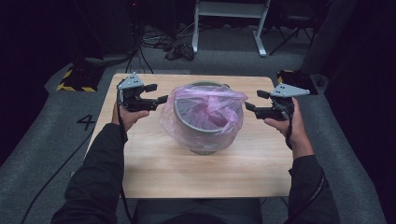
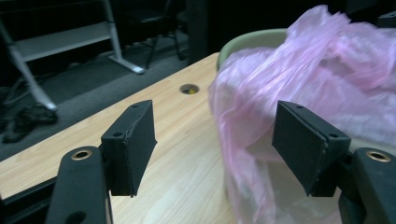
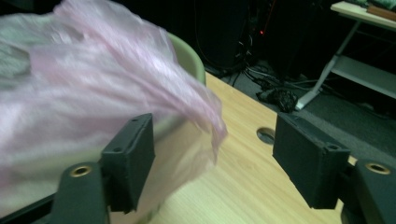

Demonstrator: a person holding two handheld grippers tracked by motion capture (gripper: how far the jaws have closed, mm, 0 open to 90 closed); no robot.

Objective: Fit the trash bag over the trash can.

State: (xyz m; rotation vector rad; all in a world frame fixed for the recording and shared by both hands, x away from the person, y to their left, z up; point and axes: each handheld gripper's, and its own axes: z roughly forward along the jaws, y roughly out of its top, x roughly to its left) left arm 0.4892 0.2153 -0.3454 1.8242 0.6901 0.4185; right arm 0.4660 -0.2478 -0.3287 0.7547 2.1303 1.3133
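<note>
Two hand-held grippers [image 1: 159, 93] [image 1: 252, 100], both wide and empty, flank one pink-bagged bin [image 1: 205, 135].

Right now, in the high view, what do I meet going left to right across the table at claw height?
Left claw, jaws open → pink plastic bag draped over the grey bin → right claw, jaws open. All sit over the wooden table; neither claw holds the bag.
</note>
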